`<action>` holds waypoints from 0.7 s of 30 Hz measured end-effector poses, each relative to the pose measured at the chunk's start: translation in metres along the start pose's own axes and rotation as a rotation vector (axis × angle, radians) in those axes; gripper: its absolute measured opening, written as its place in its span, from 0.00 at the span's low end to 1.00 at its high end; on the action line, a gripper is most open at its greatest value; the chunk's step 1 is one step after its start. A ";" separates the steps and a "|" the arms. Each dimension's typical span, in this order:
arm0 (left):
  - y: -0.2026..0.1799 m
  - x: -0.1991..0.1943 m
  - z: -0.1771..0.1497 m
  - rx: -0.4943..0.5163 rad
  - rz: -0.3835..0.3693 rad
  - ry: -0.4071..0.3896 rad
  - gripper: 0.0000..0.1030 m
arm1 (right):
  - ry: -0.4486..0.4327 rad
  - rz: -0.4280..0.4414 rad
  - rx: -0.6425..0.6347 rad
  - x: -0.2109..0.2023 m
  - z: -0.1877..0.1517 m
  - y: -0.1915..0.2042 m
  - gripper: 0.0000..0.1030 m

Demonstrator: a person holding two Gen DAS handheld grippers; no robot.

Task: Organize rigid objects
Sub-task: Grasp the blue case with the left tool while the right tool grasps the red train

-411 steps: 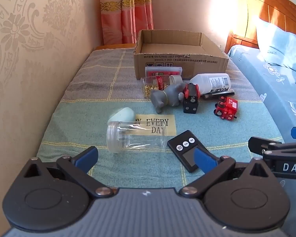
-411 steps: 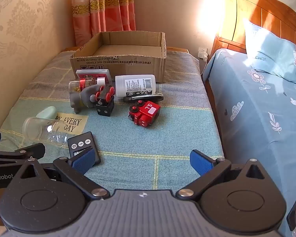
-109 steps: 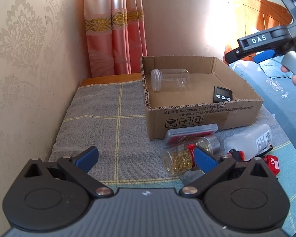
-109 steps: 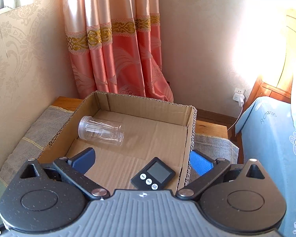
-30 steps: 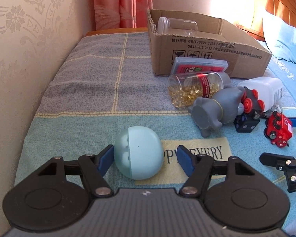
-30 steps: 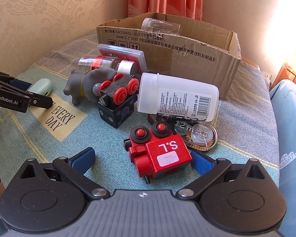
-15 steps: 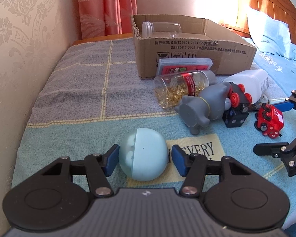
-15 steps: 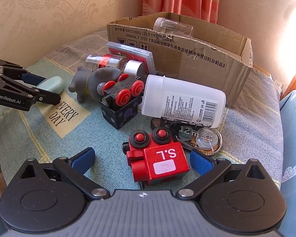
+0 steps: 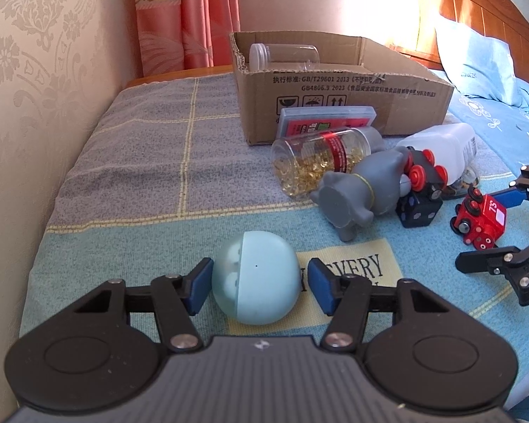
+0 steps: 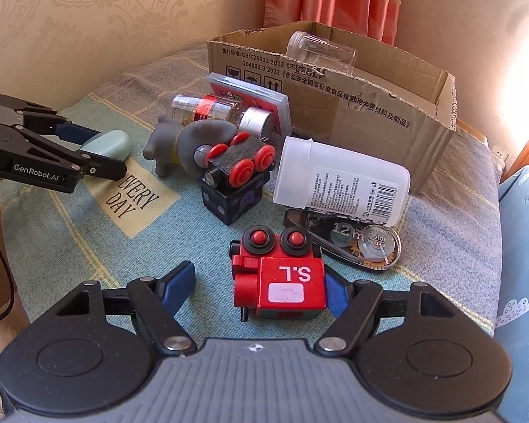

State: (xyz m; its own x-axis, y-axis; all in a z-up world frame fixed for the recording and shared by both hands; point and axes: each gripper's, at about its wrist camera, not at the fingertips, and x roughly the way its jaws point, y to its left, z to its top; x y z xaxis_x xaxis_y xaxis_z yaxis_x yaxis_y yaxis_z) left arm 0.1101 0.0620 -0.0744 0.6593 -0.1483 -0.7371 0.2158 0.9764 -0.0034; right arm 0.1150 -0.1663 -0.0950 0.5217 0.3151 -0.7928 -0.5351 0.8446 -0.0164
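Left hand-held gripper (image 9: 255, 283) brackets a pale blue egg-shaped plastic case (image 9: 255, 282); left pad touching, right pad just clear, not clamped. Right hand-held gripper (image 10: 261, 287), jaws just narrowed, straddles a red wooden toy engine (image 10: 280, 278); right pad against it, left pad well off. Crowding behind: black wheeled block (image 10: 234, 179), grey rubber elephant (image 9: 361, 188), capsule jar (image 9: 314, 162), white bottle (image 10: 342, 181). Open cardboard box (image 9: 352, 95) holds a clear jar (image 9: 282, 54). All on a checked bed blanket (image 9: 141, 162); pink curtain (image 9: 187, 17) beyond.

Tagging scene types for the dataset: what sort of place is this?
A bedroom, most likely. A wooden headboard with a blue pillow stands at the right, pink curtains hang against patterned wallpaper, and the toys and the cardboard box lie on a checked blanket over a soft surface.
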 end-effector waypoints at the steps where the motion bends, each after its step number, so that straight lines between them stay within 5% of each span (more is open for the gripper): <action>1: 0.000 0.000 0.000 0.000 -0.002 0.000 0.57 | -0.002 -0.001 0.003 0.001 0.000 0.000 0.76; 21: 0.000 -0.001 -0.001 -0.041 0.027 -0.008 0.50 | -0.005 -0.055 0.014 -0.003 0.002 0.006 0.58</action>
State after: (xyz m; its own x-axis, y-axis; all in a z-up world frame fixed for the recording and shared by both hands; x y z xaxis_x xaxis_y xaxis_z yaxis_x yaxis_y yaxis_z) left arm 0.1092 0.0626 -0.0744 0.6702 -0.1226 -0.7319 0.1683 0.9857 -0.0110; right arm 0.1119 -0.1615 -0.0915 0.5535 0.2707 -0.7876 -0.4966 0.8665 -0.0511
